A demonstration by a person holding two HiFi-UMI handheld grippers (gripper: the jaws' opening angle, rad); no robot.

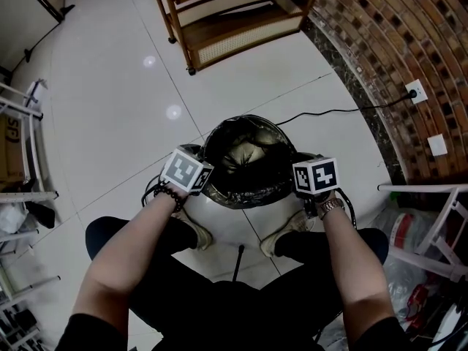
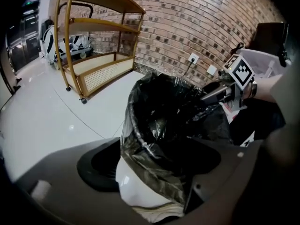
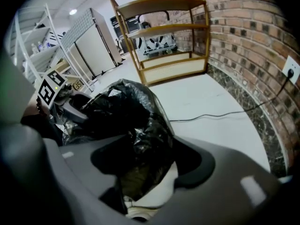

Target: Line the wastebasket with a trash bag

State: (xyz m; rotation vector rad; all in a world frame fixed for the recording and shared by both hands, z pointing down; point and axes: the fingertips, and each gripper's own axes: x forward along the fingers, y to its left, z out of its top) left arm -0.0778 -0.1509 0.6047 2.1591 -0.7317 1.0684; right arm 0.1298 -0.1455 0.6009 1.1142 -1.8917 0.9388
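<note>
The round wastebasket [image 1: 219, 194] stands on the tiled floor between my feet. A black trash bag [image 1: 247, 156] lines it and folds out over the rim. My left gripper [image 1: 201, 185] is at the rim's left side. In the left gripper view the left gripper [image 2: 154, 172] has its jaws wide, straddling the bag-covered rim [image 2: 140, 139] and white basket wall [image 2: 138, 184]. My right gripper [image 1: 303, 189] is at the rim's right side. In the right gripper view the right gripper [image 3: 150, 168] also straddles the rim, with crumpled bag film [image 3: 140, 144] between its wide jaws.
A wooden shelf unit on casters [image 1: 234, 20] stands beyond the basket. A brick wall [image 1: 395, 42] runs along the right, with a socket [image 1: 415, 91] and a black cable [image 1: 329, 112] across the floor. White racks stand at the left [image 1: 22, 145] and right [image 1: 439, 225].
</note>
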